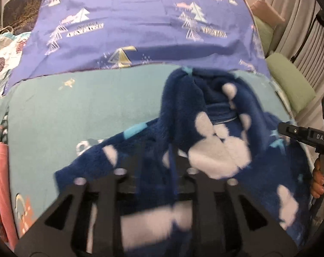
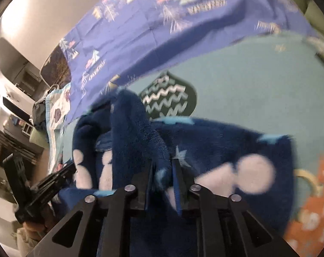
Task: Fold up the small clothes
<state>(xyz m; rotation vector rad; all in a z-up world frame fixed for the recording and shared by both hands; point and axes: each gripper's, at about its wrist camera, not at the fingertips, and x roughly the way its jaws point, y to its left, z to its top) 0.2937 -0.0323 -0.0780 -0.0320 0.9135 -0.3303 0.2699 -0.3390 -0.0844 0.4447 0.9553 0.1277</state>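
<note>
Pinched between the right gripper (image 2: 162, 175) fingers and apparently caught by the left gripper (image 1: 155, 162) too, though blurred, navy fleece garment (image 1: 204, 132) lifted mid-fold above the teal bedspread (image 1: 86, 107), next needing an even lay-down; purple sheet (image 1: 140, 21) beyond, curtains (image 1: 301, 32) at right.

Navy fleece garment (image 1: 204, 141), bunched, w/ white blobs

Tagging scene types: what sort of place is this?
Probably a bedroom: a teal bedsheet with cartoon prints, a purple pillowcase at the far end, and ribbed curtains beside it. A fleece garment lies on it.
</note>
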